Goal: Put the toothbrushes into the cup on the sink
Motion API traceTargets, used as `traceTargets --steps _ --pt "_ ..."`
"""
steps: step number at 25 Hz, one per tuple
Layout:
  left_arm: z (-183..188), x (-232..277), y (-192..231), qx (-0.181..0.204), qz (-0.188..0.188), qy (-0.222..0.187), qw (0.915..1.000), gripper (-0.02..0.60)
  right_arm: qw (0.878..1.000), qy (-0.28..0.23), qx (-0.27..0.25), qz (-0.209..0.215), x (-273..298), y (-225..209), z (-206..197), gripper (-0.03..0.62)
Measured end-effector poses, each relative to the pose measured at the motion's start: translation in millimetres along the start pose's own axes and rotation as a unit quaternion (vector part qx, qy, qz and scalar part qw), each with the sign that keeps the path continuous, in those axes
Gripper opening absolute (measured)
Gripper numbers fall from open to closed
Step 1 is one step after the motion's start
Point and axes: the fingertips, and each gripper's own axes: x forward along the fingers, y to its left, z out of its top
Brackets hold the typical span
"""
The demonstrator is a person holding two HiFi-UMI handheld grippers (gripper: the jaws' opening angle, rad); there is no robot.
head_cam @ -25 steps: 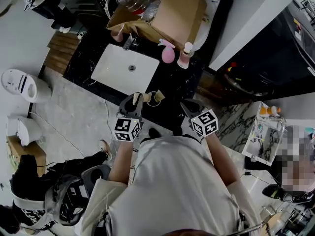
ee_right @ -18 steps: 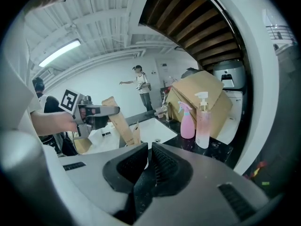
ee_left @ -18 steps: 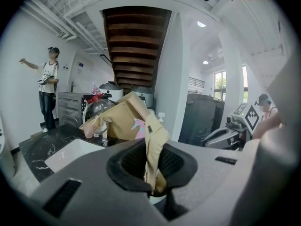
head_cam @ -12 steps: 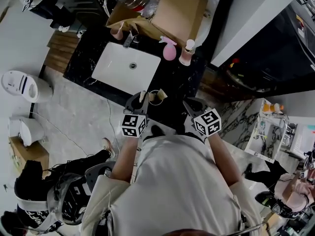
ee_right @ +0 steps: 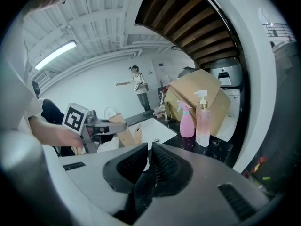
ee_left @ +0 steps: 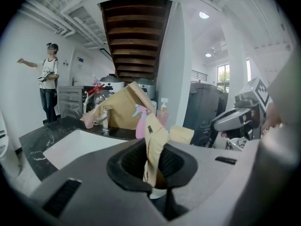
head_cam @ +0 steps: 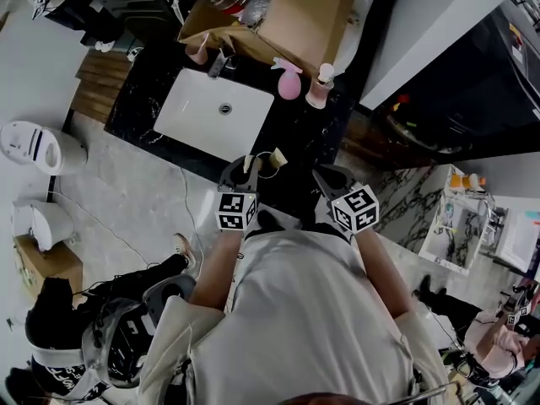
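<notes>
My left gripper (head_cam: 243, 169) is shut on a tan paper toothbrush packet (ee_left: 153, 145), which stands upright between the pads over the counter's front edge. A second tan packet (head_cam: 276, 157) sits just right of it, apart from my right gripper (head_cam: 321, 175). A thin pale ring shows between the packets; I cannot tell what it is. The right gripper's jaws (ee_right: 146, 149) are shut with nothing between them. A small pink cup (head_cam: 197, 53) stands left of the faucet (head_cam: 221, 62), behind the white basin (head_cam: 190, 112).
A pink spray bottle (head_cam: 288, 83) and a pump bottle (head_cam: 318, 91) stand on the black marble counter (head_cam: 312, 137) right of the basin. A cardboard box (head_cam: 295, 15) leans behind them. A person (ee_left: 48, 79) stands far off at the left.
My left gripper has shifted a little to the right and lower with its packet still held. The right gripper has stayed where it was.
</notes>
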Motion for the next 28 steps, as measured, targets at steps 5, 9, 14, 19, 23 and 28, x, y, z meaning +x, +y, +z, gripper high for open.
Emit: traceTargets --steps 5,9,14,19,23,28 --pt "-15 10 1 -0.006 -0.008 0.027 0.9996 0.041 1.0 0.002 0.007 -0.003 2 3 1 0.048" --pt "-23 14 2 -0.006 -0.005 0.03 0.9995 0.046 1.0 0.0 0.005 -0.004 2 7 1 0.048" --pt "-35 19 4 -0.014 0.001 0.039 0.9991 0.071 1.0 0.002 0.003 -0.003 1 9 -1 0.048" --pt "-43 18 7 -0.03 0.01 0.044 0.9985 0.184 1.0 0.006 0.002 -0.002 -2 13 -5 0.048" --pt "-45 13 5 -0.035 0.006 0.042 0.9985 0.216 1.0 0.005 -0.003 0.001 -5 15 -4 0.048" --pt "-41 4 1 -0.038 0.006 0.035 0.9987 0.224 1.0 0.003 -0.009 0.01 -4 21 0 0.048"
